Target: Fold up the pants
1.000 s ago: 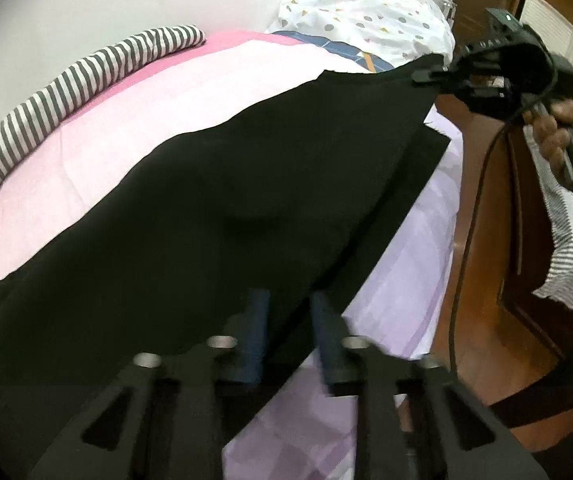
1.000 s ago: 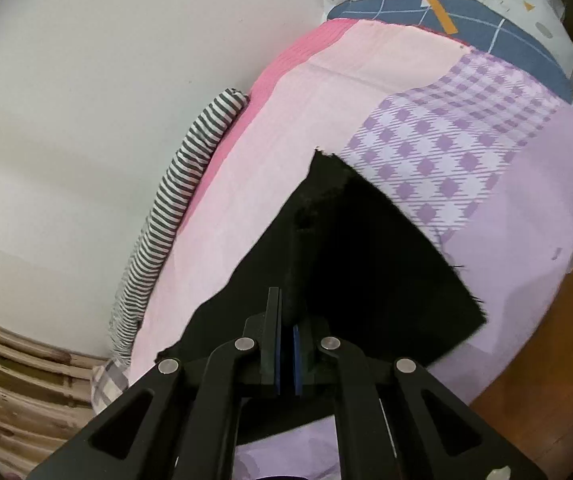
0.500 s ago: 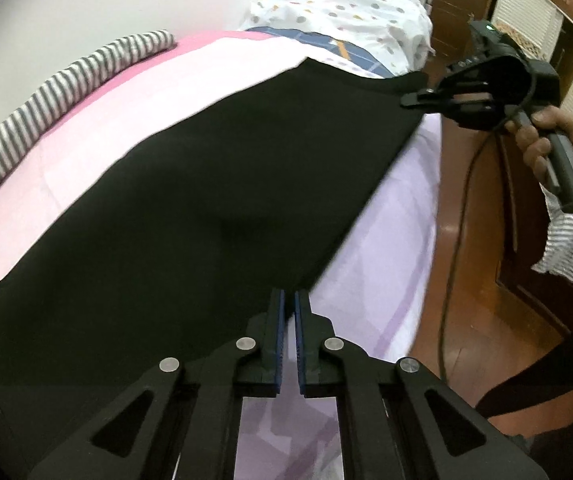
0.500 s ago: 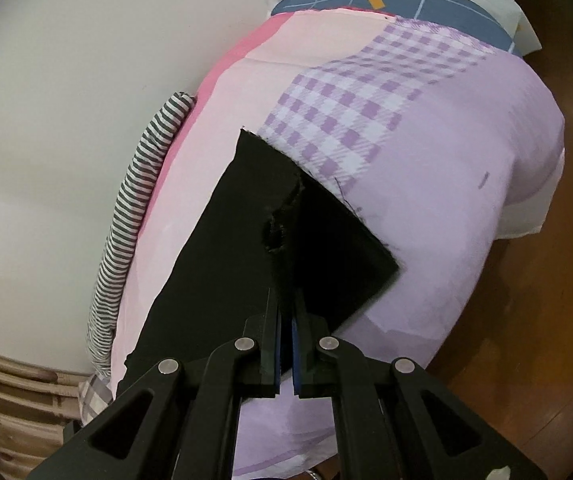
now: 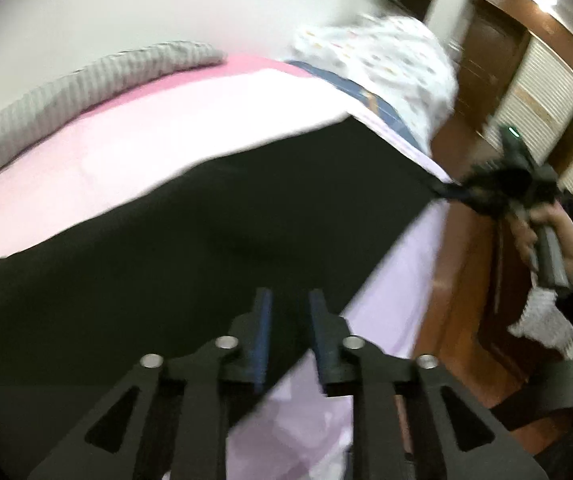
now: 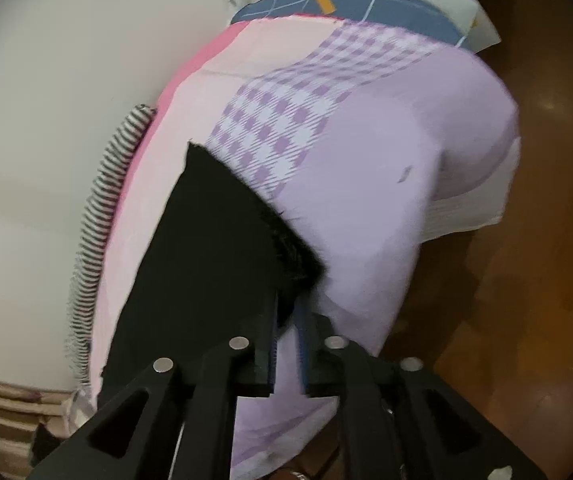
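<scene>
Black pants [image 5: 214,240] lie spread across a pink and lilac bed [image 6: 386,168]. Left gripper [image 5: 289,300] and right gripper [image 6: 286,312] are both opening, their jaws parted with pants fabric loose between them.

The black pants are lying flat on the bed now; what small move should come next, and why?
Probably draw both tools back from the fabric. The black pants lie spread on the bed, the left tool and right tool are both opening, and no cloth looks pinched, so backing off should leave the fold undisturbed.
</scene>
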The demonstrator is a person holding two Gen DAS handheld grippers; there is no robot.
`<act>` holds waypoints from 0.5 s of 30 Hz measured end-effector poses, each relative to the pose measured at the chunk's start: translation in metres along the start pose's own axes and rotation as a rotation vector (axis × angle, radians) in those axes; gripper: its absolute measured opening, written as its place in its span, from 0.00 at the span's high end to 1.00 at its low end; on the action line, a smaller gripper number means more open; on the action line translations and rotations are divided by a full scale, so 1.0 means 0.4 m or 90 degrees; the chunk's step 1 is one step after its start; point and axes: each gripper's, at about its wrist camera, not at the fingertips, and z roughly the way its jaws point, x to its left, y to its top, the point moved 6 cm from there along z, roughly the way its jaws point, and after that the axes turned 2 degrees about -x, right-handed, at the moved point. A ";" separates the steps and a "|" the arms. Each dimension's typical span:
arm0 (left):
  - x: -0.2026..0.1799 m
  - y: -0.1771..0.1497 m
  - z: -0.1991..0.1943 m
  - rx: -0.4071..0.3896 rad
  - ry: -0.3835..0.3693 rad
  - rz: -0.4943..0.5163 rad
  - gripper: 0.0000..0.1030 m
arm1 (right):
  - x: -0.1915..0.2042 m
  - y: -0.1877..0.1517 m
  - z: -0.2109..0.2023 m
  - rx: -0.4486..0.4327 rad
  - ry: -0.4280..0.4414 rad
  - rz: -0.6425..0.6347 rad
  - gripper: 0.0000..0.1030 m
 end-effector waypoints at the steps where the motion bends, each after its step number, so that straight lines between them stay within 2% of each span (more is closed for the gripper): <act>1: 0.031 0.000 -0.012 -0.002 0.013 -0.017 0.75 | -0.001 0.004 -0.015 -0.012 -0.025 -0.013 0.83; 4: 0.138 -0.015 -0.051 -0.006 0.054 -0.082 0.75 | 0.029 0.016 -0.061 -0.038 -0.047 -0.060 0.83; 7: 0.250 -0.043 -0.101 -0.021 0.110 -0.151 0.74 | 0.115 0.017 -0.080 -0.040 -0.033 -0.135 0.77; 11: 0.393 -0.102 -0.174 -0.041 0.195 -0.232 0.74 | 0.316 -0.033 -0.027 0.023 0.037 -0.260 0.74; 15: 0.484 -0.176 -0.231 -0.041 0.255 -0.278 0.74 | 0.549 -0.140 0.089 0.125 0.126 -0.369 0.74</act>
